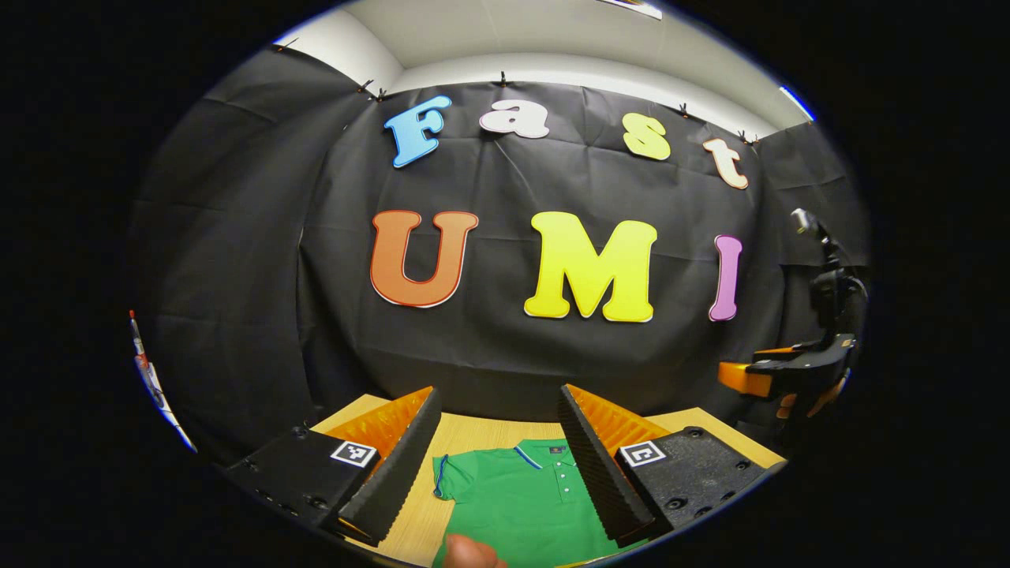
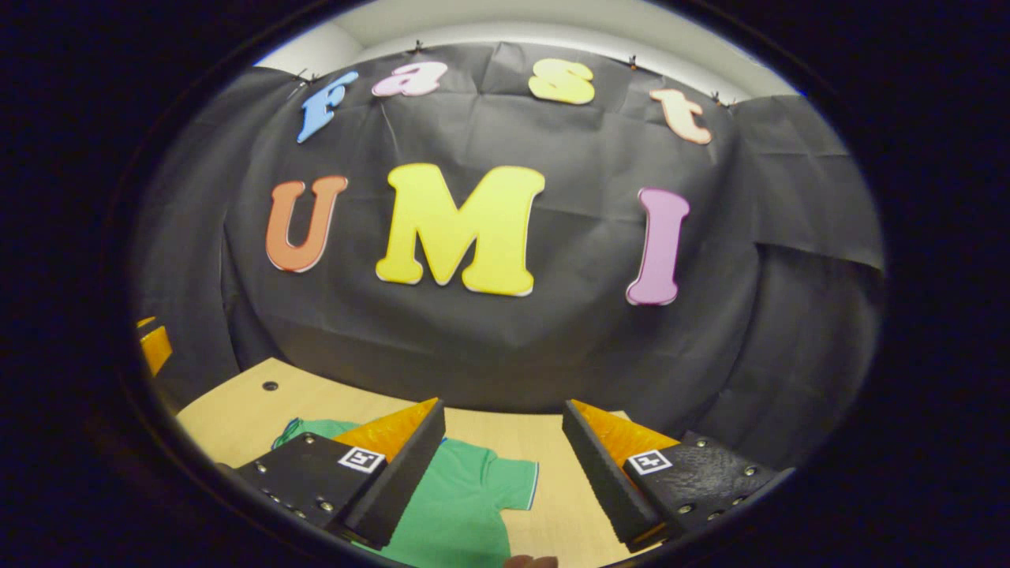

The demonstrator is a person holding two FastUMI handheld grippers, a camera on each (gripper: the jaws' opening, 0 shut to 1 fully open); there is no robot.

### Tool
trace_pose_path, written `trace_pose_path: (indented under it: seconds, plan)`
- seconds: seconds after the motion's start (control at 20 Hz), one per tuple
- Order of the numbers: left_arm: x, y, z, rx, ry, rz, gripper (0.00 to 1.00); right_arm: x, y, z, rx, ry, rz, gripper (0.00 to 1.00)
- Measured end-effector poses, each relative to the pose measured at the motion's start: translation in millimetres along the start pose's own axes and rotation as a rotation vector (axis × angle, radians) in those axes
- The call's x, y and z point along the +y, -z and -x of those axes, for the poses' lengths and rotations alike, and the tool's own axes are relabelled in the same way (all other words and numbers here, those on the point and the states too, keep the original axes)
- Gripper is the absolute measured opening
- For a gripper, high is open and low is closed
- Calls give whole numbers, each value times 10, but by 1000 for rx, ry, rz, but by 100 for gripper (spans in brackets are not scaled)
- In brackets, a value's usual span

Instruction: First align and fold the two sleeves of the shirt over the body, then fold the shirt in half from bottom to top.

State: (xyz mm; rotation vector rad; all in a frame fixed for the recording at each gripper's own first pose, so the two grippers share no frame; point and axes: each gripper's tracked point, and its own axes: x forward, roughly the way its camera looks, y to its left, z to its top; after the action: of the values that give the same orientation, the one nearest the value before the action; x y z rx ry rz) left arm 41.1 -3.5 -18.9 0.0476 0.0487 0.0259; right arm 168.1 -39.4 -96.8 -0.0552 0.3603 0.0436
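Black cloth backs a pale wooden table (image 2: 237, 418), and on it the green shirt (image 1: 513, 497) lies flat with collar toward the wall and both short sleeves spread out, so no fold looks started. Both tools are raised above it and hold nothing: the left gripper (image 1: 501, 461) with fingers spread over the collar and chest, the right gripper (image 2: 505, 473) with fingers apart above the sleeve (image 2: 509, 481) on its side. To do the first fold well, I judge each should drop to its own sleeve hem, pinch only that layer, and carry it inward evenly so the edges line up on the body.
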Motion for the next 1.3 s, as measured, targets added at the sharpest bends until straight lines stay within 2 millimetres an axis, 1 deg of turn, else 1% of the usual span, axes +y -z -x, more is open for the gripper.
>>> trace_pose_path:
  seconds: [0.1, 0.2, 0.4, 0.5, 0.6, 0.65, 0.7, 0.85, 0.95, 1.0, 1.1, 1.25, 1.3]
  plan:
    - [4, 13, -32, 10, -6, -5, 96, -107, 242, -396, 87, -9, -31, 95]
    - [-9, 50, -77, 17, -9, -12, 96, -262, 505, -779, 169, -7, -50, 95]
    - [-42, 114, -145, 42, -14, -23, 96, -508, 1049, -1353, 311, 14, -93, 96]
    - [-91, 136, -186, 57, -14, -27, 96, -585, 1356, -1664, 372, 32, -82, 96]
    - [-145, 177, -229, 67, -5, -23, 96, -632, 1674, -1914, 431, 47, -55, 96]
    - [-178, 193, -245, 73, -3, -22, 96, -634, 1825, -2008, 456, 46, -55, 96]
    - [-210, 237, -262, 88, 0, -19, 96, -631, 1930, -2097, 474, 41, -56, 96]
    - [-230, 313, -280, 118, -10, -1, 96, -697, 2186, -2347, 505, 57, -54, 96]
    - [-235, 396, -312, 139, -21, 8, 96, -720, 2298, -2426, 524, 66, -60, 96]
    - [-219, 403, -326, 142, -28, 10, 96, -735, 2344, -2463, 531, 68, -55, 96]
    - [-187, 389, -352, 139, -38, 5, 96, -701, 2423, -2508, 540, 60, -47, 96]
    - [-157, 436, -394, 146, -49, -5, 96, -646, 2564, -2522, 568, 37, -44, 96]
    - [-155, 453, -398, 152, -52, -6, 96, -603, 2569, -2520, 566, 16, -83, 97]
